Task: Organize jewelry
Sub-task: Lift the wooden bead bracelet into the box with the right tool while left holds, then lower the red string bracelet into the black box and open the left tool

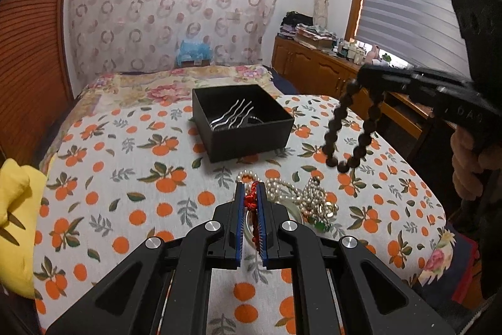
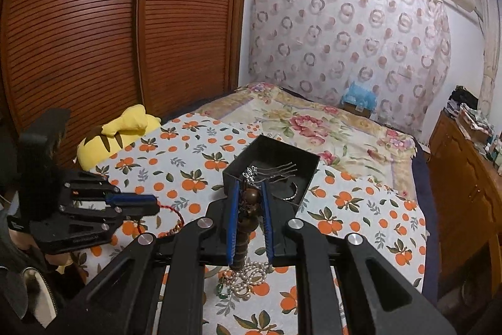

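Note:
A black open box (image 1: pixel 241 121) (image 2: pixel 273 165) sits on the orange-print bedspread and holds a silver wavy hair fork (image 1: pixel 230 115) and a silver bracelet (image 2: pixel 290 193). My left gripper (image 1: pixel 251 193) is shut on a red cord bracelet (image 1: pixel 250 199), low over the bed in front of the box; the cord shows in the right wrist view (image 2: pixel 175 214). My right gripper (image 2: pixel 249 193) is shut on a dark wooden bead string (image 2: pixel 246 228), which hangs as a loop (image 1: pixel 351 131) right of the box. A pile of pearl necklaces (image 1: pixel 301 193) (image 2: pixel 248 275) with a green stone lies on the bed.
A yellow plush toy (image 2: pixel 119 131) lies at the bed's left edge. A slatted wooden wardrobe (image 2: pixel 94 21) stands left of the bed, and a wooden dresser (image 1: pixel 329 68) with clutter stands right. A floral quilt (image 2: pixel 313 121) covers the far bed.

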A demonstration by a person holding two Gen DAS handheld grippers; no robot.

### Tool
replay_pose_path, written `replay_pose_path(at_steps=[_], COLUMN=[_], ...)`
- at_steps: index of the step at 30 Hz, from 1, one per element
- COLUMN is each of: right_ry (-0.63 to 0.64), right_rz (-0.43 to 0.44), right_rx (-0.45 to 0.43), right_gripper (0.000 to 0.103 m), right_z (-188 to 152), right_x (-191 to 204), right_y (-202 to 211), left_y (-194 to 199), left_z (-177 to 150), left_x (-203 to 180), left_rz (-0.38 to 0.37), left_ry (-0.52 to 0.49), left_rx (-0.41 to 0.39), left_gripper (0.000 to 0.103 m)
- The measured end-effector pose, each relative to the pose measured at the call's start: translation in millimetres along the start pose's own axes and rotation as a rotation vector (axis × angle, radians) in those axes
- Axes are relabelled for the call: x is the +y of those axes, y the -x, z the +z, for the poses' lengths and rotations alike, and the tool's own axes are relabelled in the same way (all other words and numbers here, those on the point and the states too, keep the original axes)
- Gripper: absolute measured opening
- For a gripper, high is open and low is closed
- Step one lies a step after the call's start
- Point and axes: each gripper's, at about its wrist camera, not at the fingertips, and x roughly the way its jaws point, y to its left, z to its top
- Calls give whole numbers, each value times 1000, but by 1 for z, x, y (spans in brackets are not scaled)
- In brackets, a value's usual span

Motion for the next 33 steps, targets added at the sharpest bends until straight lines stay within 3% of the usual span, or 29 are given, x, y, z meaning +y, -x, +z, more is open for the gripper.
replay_pose_path(at_steps=[8,23,33], right_ry=[10,31,-9], right_rz=[-24,-109,-120], right_rx=[45,56,135], right_gripper=[16,16,17], right_z=[1,58,47], right_x=[-13,-46,-59], right_y=[-29,-95,-139], left_y=[-9,-32,-44], left_z=[19,57,73], left_x=[2,15,21], left_rz=[9,51,63], left_ry=[-22,-42,-39], left_rx=[-19,-37,-36], left_gripper=[7,7,7])
